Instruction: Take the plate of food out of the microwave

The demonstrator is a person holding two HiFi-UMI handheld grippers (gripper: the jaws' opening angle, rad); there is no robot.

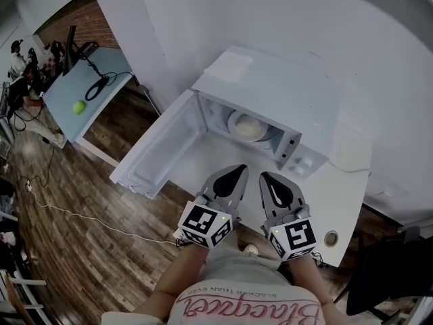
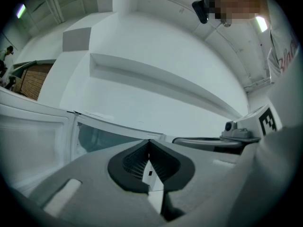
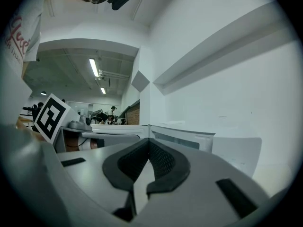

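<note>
Wood floor (image 1: 81, 202) and a plain white wall, nothing fancy. A white table (image 1: 338, 195) is pushed up against that wall, and a white microwave (image 1: 284, 93) is parked on it. Its door (image 1: 159, 147) is swung all the way open toward 8 o'clock in the head view, so the inside can be seen pretty well.

The plate of food (image 1: 249, 126) is sat inside the microwave on the turntable, with something pale heaped on it. What the food is can't be made out. The control panel (image 1: 304, 161) is found at about 4 o'clock from the plate.

Both grippers are held side by side in front of the open cavity, roughly at 6 o'clock from the plate, and are pointed at it. They're well apart from the plate, so nothing is touched.

The left gripper (image 1: 238, 172) is seen with its jaws pressed fully together and nothing caught between them. Same story for the right gripper (image 1: 265, 177): tips met, nothing held.

Way off at 10 o'clock a light blue table (image 1: 101, 80) is spotted, with a green ball (image 1: 79, 106) and a black cable (image 1: 98, 87) left on it.
</note>
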